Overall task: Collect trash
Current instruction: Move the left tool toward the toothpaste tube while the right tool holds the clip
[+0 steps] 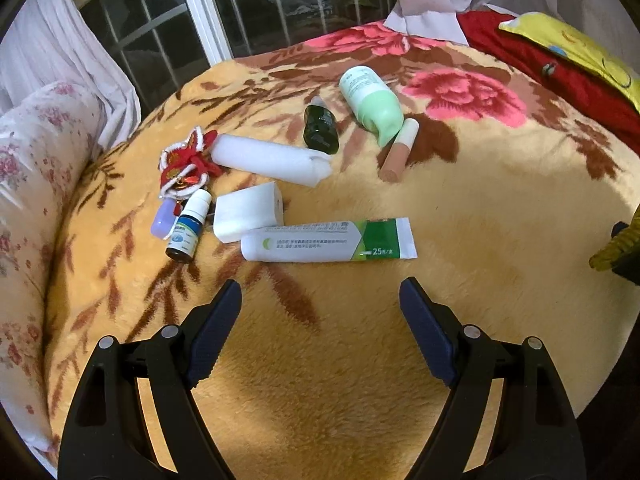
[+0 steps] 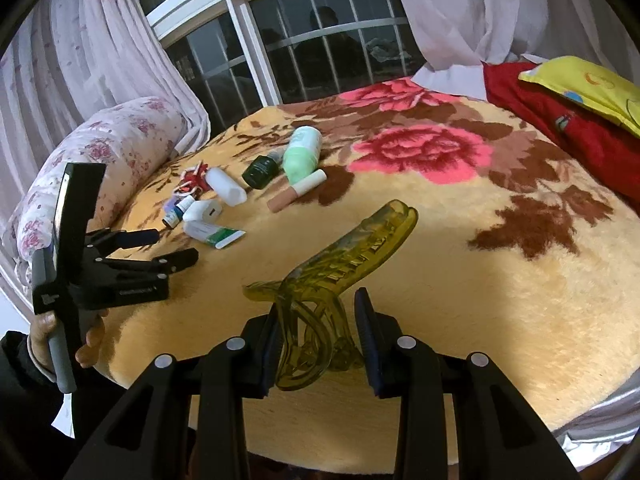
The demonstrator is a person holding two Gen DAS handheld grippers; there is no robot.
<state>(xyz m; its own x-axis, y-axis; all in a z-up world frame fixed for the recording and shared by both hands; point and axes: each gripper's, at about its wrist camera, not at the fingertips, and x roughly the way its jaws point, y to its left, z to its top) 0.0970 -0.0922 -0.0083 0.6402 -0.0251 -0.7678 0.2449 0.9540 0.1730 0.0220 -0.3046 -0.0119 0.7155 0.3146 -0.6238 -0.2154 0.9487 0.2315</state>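
Note:
Small items lie in a cluster on the floral blanket (image 1: 480, 208): a white-and-green tube (image 1: 328, 240), a long white foam piece (image 1: 272, 158), a white foam block (image 1: 248, 212), a dropper bottle (image 1: 188, 228), a dark green bottle (image 1: 318, 128), a light green bottle (image 1: 372, 100), a beige stick (image 1: 398, 150) and a red ornament (image 1: 186, 164). My left gripper (image 1: 320, 292) hangs open just short of the tube, nothing between its fingers. My right gripper (image 2: 318, 300) is shut on the handle end of a translucent yellow-green hair claw clip (image 2: 352, 248), held above the blanket.
A flowered bolster (image 1: 36, 160) lies at the left by the barred window (image 1: 248, 8) and curtains. Red bedding (image 2: 560, 120) and a yellow pillow (image 1: 572, 48) sit at the back right. A hand (image 2: 90, 340) grips the left gripper (image 2: 174, 246). The bed's near edge runs below.

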